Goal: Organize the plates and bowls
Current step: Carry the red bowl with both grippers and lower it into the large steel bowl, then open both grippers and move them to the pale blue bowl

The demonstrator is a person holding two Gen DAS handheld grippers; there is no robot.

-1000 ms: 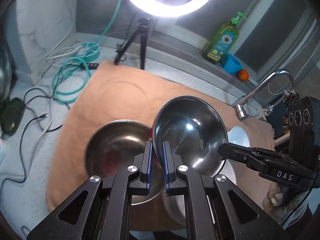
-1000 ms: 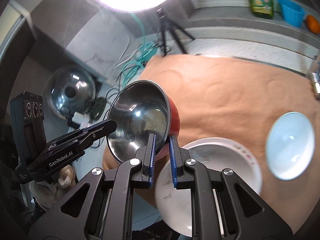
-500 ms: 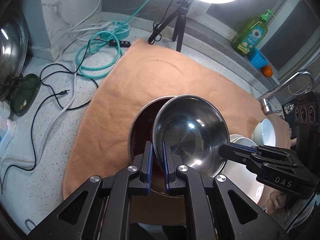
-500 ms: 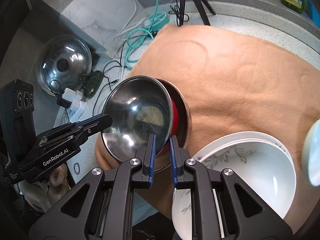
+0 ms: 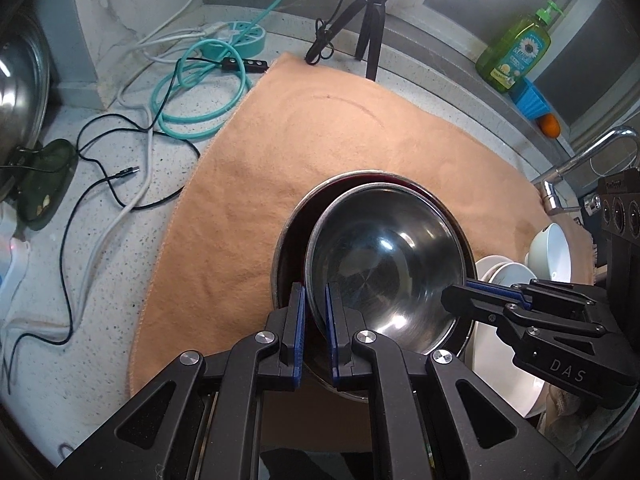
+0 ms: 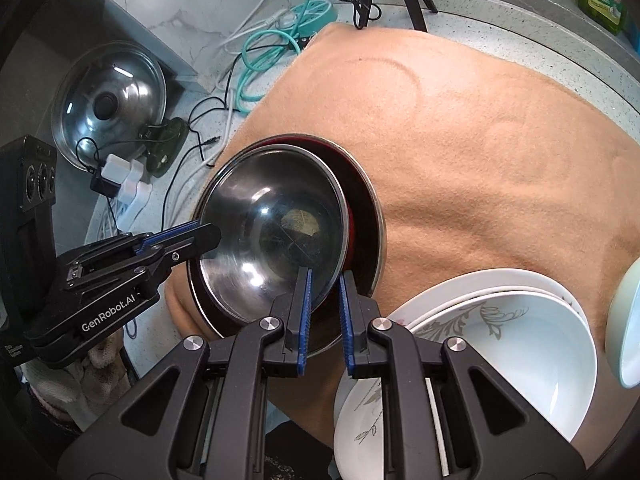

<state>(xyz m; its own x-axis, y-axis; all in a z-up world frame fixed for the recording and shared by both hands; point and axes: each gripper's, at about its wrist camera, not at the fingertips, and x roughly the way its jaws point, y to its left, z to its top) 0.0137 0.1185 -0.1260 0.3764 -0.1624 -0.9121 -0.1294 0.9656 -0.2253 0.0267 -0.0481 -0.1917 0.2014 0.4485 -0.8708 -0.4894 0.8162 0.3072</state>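
A steel bowl with a red outside sits nested in a larger steel bowl on the tan cloth. My left gripper has its jaws slightly parted astride the inner bowl's near rim. My right gripper stands the same way, jaws slightly parted over the bowl rim on the opposite side; it also shows in the left wrist view. The larger bowl shows behind it. White bowls with leaf patterns are stacked to the right, with a pale blue bowl beyond.
Coiled teal cable, black and white wires and a tripod lie on the speckled counter left and behind. A pot lid leans at the left. Soap bottle, faucet and an orange are at the back right.
Both grippers lowered the red-backed steel bowl into the larger steel bowl on the cloth. Both pairs of jaws have widened slightly off the rim.
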